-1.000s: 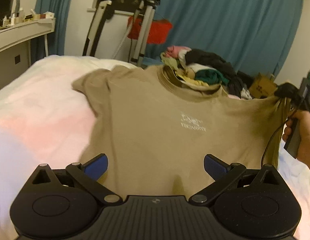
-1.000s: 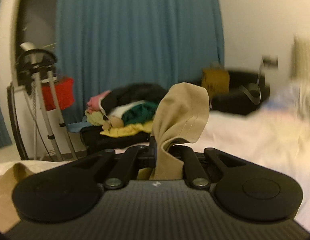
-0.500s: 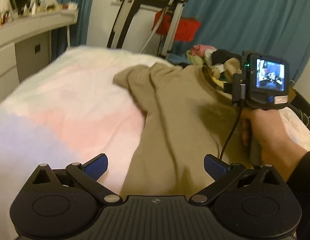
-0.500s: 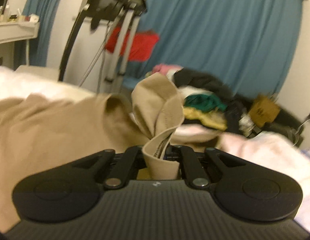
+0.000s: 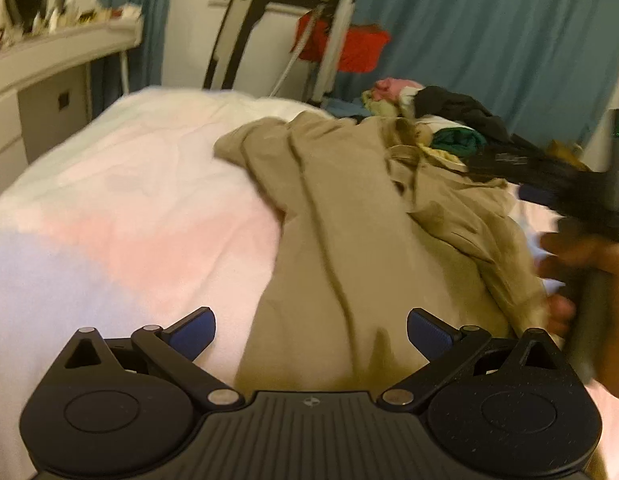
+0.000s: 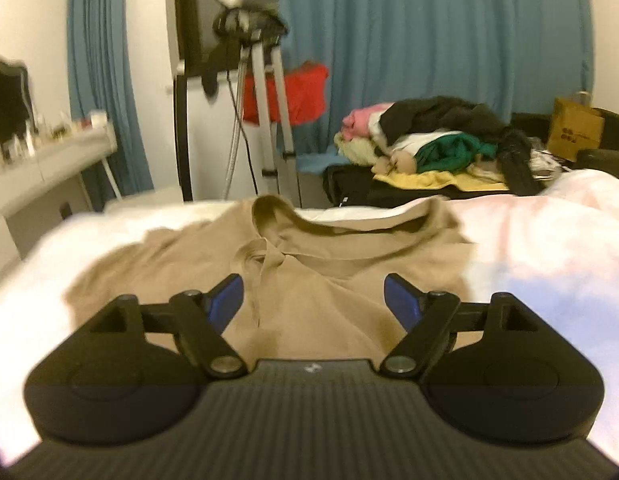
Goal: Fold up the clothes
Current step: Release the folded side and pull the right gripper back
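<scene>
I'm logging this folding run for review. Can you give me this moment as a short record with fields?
garment: tan shirt, rumpled, one side folded over itself
surface: bed with pale pink and white cover
left gripper: jaws open, holding nothing
right gripper: jaws open, over the shirt, holding nothing
background: pile of clothes before blue curtain

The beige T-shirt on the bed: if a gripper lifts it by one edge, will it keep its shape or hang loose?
The beige T-shirt would probably hang loose: it already lies in soft folds. It looks thin, so likely light. It may drag across the bed cover instead of sliding freely.
</scene>
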A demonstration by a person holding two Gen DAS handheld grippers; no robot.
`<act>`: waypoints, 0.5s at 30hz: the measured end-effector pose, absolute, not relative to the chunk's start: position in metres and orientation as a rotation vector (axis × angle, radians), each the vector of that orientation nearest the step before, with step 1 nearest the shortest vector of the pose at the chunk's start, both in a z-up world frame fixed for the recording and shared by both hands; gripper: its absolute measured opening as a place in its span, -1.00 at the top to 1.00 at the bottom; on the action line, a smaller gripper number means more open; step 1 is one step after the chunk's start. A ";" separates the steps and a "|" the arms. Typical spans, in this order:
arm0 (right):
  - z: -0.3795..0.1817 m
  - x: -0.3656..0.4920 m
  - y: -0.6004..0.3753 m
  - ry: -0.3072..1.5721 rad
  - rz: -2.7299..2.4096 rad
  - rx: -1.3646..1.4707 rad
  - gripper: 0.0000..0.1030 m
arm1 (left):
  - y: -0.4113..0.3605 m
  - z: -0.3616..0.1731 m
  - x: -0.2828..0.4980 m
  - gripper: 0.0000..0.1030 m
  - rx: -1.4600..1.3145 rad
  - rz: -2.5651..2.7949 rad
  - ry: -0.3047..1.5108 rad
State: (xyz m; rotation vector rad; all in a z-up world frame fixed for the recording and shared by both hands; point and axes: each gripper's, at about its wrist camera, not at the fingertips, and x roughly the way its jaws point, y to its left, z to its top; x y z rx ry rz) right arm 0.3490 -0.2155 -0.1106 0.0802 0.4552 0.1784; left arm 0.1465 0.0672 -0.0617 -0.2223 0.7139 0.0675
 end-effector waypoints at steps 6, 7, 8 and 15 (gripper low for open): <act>-0.072 0.210 -0.285 0.402 0.132 0.196 -0.53 | 0.039 -0.046 0.110 -0.99 -0.162 0.021 0.685; -0.069 0.188 -0.299 0.402 0.126 0.234 -0.53 | 0.033 -0.044 0.104 -0.99 -0.150 0.023 0.689; -0.068 0.168 -0.313 0.395 0.111 0.275 -0.53 | 0.027 -0.043 0.098 -0.99 -0.139 0.022 0.694; -0.076 0.061 -0.399 0.284 -0.024 0.550 -0.57 | -0.010 -0.044 0.067 -0.99 -0.145 -0.057 0.794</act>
